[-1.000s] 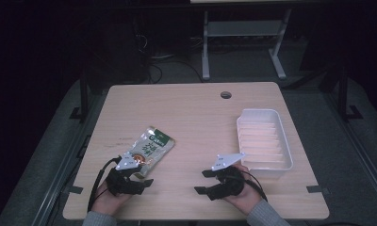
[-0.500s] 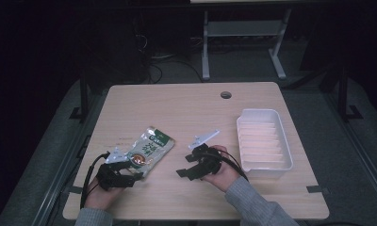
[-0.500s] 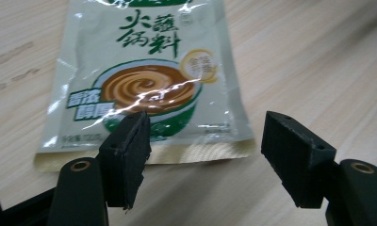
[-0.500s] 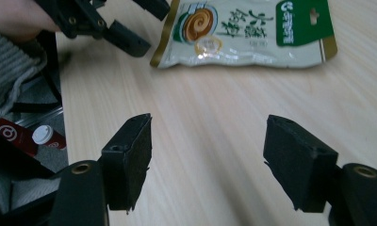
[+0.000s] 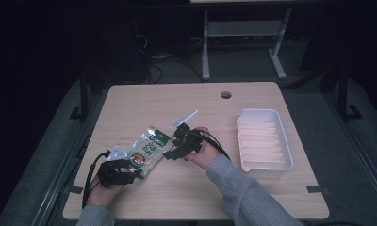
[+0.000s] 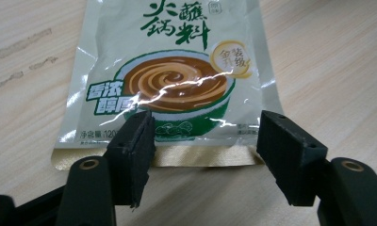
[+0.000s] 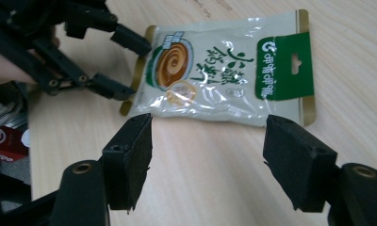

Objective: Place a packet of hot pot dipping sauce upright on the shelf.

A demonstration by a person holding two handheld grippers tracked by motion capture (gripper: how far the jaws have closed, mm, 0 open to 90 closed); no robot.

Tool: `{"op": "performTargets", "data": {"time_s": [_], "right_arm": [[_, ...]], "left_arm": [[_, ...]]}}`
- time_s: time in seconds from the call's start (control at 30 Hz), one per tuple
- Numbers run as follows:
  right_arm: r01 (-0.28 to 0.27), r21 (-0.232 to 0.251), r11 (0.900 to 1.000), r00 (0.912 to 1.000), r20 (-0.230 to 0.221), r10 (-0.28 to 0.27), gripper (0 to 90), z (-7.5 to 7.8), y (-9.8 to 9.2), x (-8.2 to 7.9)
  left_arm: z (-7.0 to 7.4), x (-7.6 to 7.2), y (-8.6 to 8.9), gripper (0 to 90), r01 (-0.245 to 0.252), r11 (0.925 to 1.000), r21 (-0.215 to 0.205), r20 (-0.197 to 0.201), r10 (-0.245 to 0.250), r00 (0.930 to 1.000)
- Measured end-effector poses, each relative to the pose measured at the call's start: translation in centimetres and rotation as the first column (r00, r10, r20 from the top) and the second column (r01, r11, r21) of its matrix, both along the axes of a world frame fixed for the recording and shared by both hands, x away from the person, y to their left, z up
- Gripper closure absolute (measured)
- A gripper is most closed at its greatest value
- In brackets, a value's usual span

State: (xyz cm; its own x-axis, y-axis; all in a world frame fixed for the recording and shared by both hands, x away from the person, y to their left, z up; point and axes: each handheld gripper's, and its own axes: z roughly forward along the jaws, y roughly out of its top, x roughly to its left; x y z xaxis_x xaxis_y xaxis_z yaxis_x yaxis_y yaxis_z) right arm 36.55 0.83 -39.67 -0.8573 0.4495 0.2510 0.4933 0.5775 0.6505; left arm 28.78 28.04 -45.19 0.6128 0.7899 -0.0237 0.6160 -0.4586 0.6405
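Observation:
A silver and green sauce pouch (image 5: 149,150) lies flat on the wooden table (image 5: 186,188), left of centre. My left gripper (image 5: 134,170) sits at the pouch's near end. In the left gripper view its jaws (image 6: 205,136) straddle the gold bottom seam of the pouch (image 6: 177,70); they have just been closing, and the pads stand apart from the foil. My right gripper (image 5: 170,147) reaches in from the right, open. In the right gripper view the pouch (image 7: 224,70) lies just beyond its empty jaws (image 7: 208,136), with the left gripper (image 7: 130,68) at the pouch's far end.
A white ribbed tray (image 5: 264,141) stands at the right of the table. A round cable hole (image 5: 225,94) sits near the back edge. A red box (image 7: 5,141) shows below the table's edge in the right gripper view.
My right gripper has moved left and away from the front edge, up to the pouch's right side. The left gripper has shifted slightly left at the pouch's near end.

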Motion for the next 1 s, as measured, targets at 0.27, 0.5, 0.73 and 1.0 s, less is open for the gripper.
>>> {"op": "performTargets", "data": {"time_s": [0.27,0.5,0.73,1.0], "right_arm": [[0.041,-0.022,0.999,0.9977,-0.054,-0.042,34.9,0.3,1.2,3.2],[0.084,-0.059,0.995,0.9943,-0.060,-0.088,35.3,0.2,2.1,5.6],[0.108,-0.095,0.990,0.9904,-0.077,-0.115,36.7,-0.9,3.3,7.5],[0.131,-0.158,0.979,0.9810,-0.122,-0.151,36.9,-3.6,3.6,9.1]], "left_arm": [[-0.2,0.2,0.2,38.1,-0.011,0.9999,-0.006,-0.016,0.011,0.9998],[-0.4,0.3,0.3,38.6,-0.017,0.9999,-0.002,-0.027,0.017,0.9995],[-0.5,0.3,0.2,39.0,-0.019,0.9998,0.010,-0.034,0.020,0.9992],[-0.5,0.2,0.2,41.4,-0.022,0.9996,0.019,-0.027,0.022,0.9994]]}}
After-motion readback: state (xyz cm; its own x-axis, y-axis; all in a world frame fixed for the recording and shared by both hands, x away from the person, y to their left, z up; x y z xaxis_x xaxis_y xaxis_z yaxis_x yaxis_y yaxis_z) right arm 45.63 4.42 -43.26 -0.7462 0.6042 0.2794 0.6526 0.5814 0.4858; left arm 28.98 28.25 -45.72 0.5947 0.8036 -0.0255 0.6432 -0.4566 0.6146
